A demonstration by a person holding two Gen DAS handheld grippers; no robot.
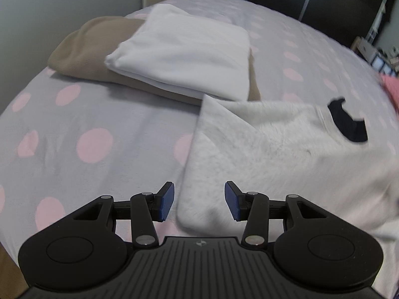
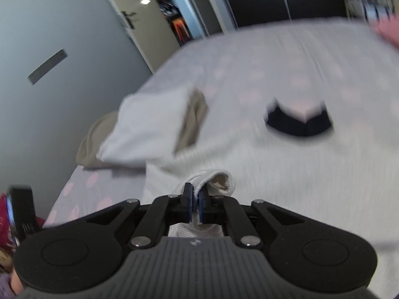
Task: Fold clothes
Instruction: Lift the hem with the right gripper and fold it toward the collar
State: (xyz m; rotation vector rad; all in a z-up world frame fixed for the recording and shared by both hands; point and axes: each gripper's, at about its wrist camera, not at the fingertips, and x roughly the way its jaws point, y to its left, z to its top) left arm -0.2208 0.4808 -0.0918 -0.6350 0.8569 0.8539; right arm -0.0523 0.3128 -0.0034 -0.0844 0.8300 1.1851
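**Two garments folded, the sweater under way**

On the bed [image 1: 104,114], a folded white piece [image 1: 184,59] lies on a folded tan one [image 1: 82,49] at upper left of the left view: that part looks done. The pale sweater [image 1: 274,149] with a dark collar [image 1: 349,122] lies spread at right, not yet folded. The right hand-held gripper [image 2: 196,203] is clenched on its ribbed cuff [image 2: 219,178]. The left hand-held gripper [image 1: 199,200] is released, over the sweater's near edge.
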